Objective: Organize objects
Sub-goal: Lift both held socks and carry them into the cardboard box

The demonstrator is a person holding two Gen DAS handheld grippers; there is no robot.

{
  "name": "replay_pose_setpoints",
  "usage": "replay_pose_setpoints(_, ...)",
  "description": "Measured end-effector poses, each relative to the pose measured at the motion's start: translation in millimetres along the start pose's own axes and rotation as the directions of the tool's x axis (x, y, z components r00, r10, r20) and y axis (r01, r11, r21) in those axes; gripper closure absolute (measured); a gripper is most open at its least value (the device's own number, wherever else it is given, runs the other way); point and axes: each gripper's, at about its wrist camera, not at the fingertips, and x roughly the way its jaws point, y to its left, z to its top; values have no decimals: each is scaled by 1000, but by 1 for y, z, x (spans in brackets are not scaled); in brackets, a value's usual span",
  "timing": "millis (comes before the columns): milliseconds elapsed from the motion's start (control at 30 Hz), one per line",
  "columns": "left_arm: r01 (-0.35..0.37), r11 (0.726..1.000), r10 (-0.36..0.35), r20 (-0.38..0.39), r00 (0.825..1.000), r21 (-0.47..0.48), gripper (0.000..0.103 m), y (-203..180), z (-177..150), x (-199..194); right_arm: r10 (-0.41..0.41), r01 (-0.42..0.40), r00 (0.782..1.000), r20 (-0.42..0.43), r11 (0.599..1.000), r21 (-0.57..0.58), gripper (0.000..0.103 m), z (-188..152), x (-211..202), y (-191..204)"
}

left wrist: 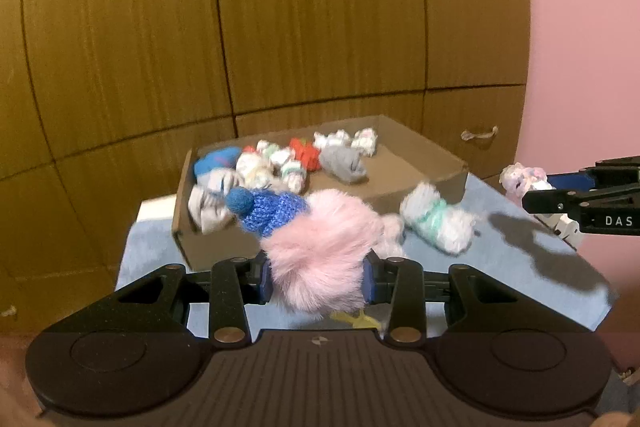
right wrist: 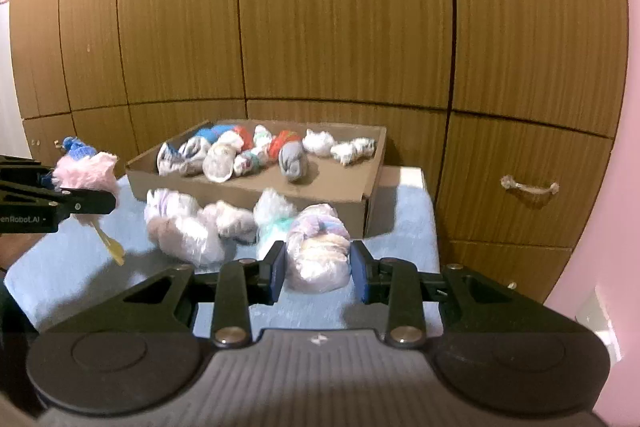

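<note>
Left gripper (left wrist: 318, 277) clamped on a pink fluffy toy (left wrist: 320, 251) with a blue knitted hat (left wrist: 268, 213) and yellow feet (left wrist: 358, 321), held clear above the light blue cloth (left wrist: 520, 259). Right gripper (right wrist: 318, 273) closed on a pastel sock bundle (right wrist: 318, 251), blue pads pressing both its sides. Just beyond that bundle, on the cloth: a white and mint sock bundle (right wrist: 272, 217), a pale fuzzy bundle (right wrist: 234, 221), and a larger lilac one (right wrist: 180, 231). Behind these, touching the cloth's far part, an open cardboard box (right wrist: 248, 193) holding a row of rolled socks: blue and white ones at the left, a red pair (right wrist: 282, 143) in the middle, a grey roll (right wrist: 292, 161) in front of it, white ones (right wrist: 340, 147) at the right. Behind everything, wooden cabinet doors (right wrist: 340, 27) with a rope handle (right wrist: 528, 187); a pink wall (left wrist: 580, 27) at the right edge.
</note>
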Motion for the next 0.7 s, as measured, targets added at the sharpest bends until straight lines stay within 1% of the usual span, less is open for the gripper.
replay_pose_setpoints(133,20,999,-20,17,1000,26,57,-3,18,3,8,-8,1000,19,1000,0,72,12,-2,-4)
replay_pose_setpoints(300,55,998,-56,19,998,38,56,-14,40,14,12,-10,999,41,999,-39,72,31,-1,-4)
replay_pose_setpoints(400,72,996,-73,23,997,61,56,-21,54,22,17,-14,999,49,998,-59,72,42,3,-4)
replay_pose_setpoints(700,143,986,-144,0,990,88,56,-34,102,63,22,-15,998,62,994,-109,72,79,23,-13)
